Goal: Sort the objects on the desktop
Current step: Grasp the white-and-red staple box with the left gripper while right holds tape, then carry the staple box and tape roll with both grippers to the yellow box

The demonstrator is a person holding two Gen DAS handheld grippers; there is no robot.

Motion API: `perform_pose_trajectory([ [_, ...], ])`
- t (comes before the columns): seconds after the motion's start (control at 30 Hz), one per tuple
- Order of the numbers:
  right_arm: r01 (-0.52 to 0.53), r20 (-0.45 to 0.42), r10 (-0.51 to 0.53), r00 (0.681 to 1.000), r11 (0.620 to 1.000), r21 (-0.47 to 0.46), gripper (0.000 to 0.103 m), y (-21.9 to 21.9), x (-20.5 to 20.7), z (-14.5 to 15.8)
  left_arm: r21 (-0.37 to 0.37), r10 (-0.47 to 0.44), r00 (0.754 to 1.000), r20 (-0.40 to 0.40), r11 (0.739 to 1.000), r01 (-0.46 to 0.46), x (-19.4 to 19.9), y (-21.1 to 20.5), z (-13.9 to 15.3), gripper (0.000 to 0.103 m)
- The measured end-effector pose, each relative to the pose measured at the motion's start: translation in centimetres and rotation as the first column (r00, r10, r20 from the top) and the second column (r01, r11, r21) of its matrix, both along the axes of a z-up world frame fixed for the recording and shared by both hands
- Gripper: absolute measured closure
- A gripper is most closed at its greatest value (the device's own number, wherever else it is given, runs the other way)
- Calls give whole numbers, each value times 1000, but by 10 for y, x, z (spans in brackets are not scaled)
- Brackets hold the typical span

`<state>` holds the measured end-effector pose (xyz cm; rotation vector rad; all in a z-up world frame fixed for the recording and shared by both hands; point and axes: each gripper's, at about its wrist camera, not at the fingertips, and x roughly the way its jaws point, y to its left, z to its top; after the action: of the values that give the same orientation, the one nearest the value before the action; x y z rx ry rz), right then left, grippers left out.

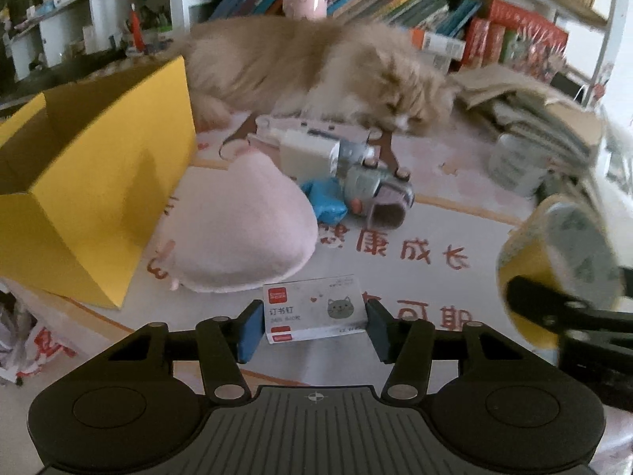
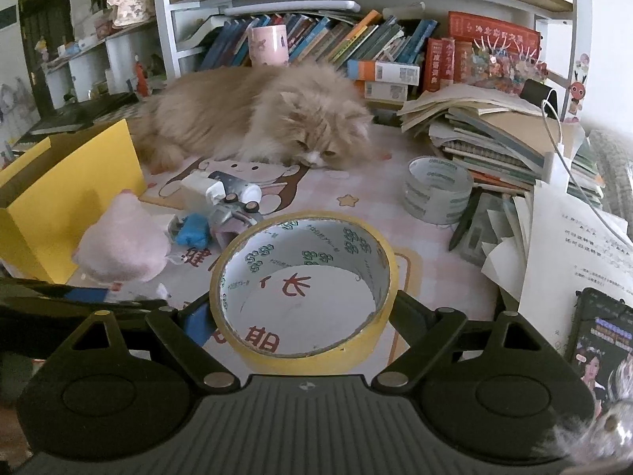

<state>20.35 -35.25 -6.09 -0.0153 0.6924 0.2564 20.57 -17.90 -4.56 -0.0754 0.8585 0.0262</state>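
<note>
My left gripper (image 1: 314, 322) is shut on a small white staple box (image 1: 316, 308) with a cat picture, held just above the desk mat. My right gripper (image 2: 302, 312) is shut on a yellow tape roll (image 2: 304, 289), gripped across its outer sides; the roll also shows at the right of the left wrist view (image 1: 554, 261). A yellow cardboard box (image 1: 79, 182) stands open at the left, also in the right wrist view (image 2: 59, 198). A pink plush toy (image 1: 241, 229), a blue object (image 1: 324, 202) and a grey tape dispenser (image 1: 372, 186) lie between.
A fluffy orange cat (image 2: 261, 118) lies across the back of the desk. A clear tape roll (image 2: 437, 190) stands at the right, beside stacked notebooks (image 2: 494, 138), loose papers (image 2: 573, 237) and a phone (image 2: 601, 336). Bookshelves (image 2: 356, 39) line the back.
</note>
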Motion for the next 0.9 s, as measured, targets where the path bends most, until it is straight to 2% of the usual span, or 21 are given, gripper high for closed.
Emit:
perform_pose_trajectory([
  [0.23, -28, -33, 28, 999, 1000, 15, 15, 4, 0, 2, -38, 10, 998, 61, 999, -8, -24, 11, 32, 49],
  [0.4, -64, -26, 64, 998, 998, 25, 15, 10, -7, 10, -64, 10, 995, 104, 998, -3, -37, 20, 49, 49],
  [0.67, -116, -10, 116, 993, 993, 39, 15, 24, -16, 35, -122, 20, 990, 139, 992, -3, -53, 45, 67, 49],
  [0.9, -83, -1, 84, 996, 995, 61, 15, 49, -35, 46, -133, -7, 984, 177, 991, 31, -60, 67, 75, 49],
])
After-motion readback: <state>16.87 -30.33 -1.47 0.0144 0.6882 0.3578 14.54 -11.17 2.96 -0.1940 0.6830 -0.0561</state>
